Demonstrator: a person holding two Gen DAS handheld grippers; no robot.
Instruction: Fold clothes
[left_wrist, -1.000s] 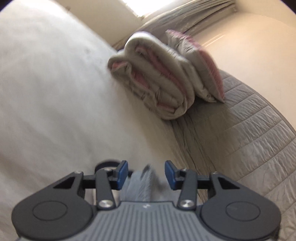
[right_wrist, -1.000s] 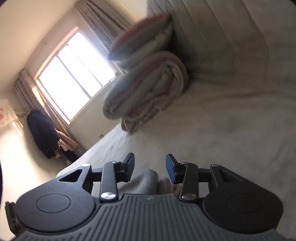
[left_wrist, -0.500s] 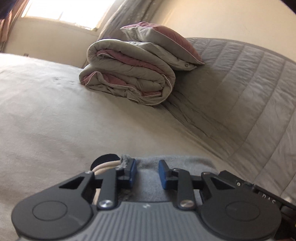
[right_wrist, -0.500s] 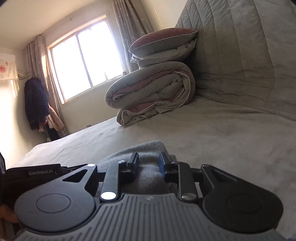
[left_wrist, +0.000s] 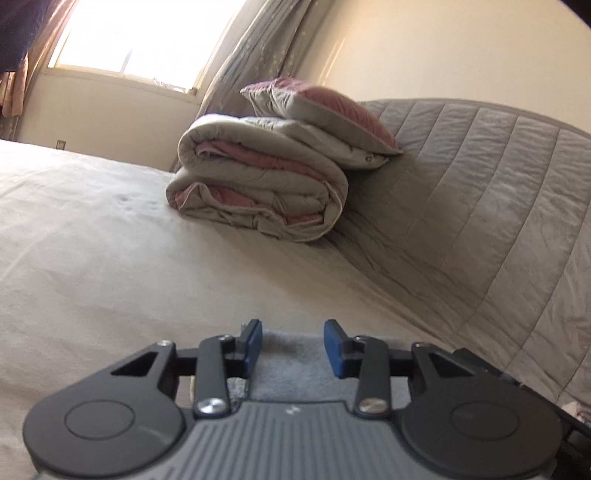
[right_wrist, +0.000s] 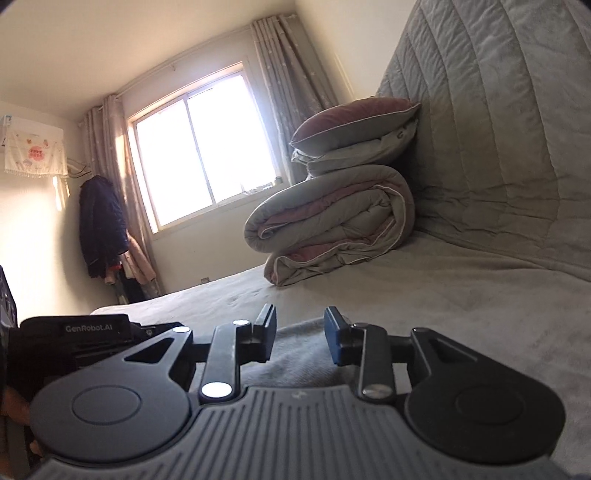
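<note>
Between both opening hand-held grippers — grey garment (left_wrist: 291, 360)

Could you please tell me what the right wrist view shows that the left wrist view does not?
Only the right wrist view shows the dark jacket hanging beside the window, the cloth-covered unit high on the wall, and the right gripper.

Only the left wrist view shows the left gripper.

Both show the folded quilt with the pillow on top, the window, and the grey garment lying under opening jaws that stand apart from it.
</note>
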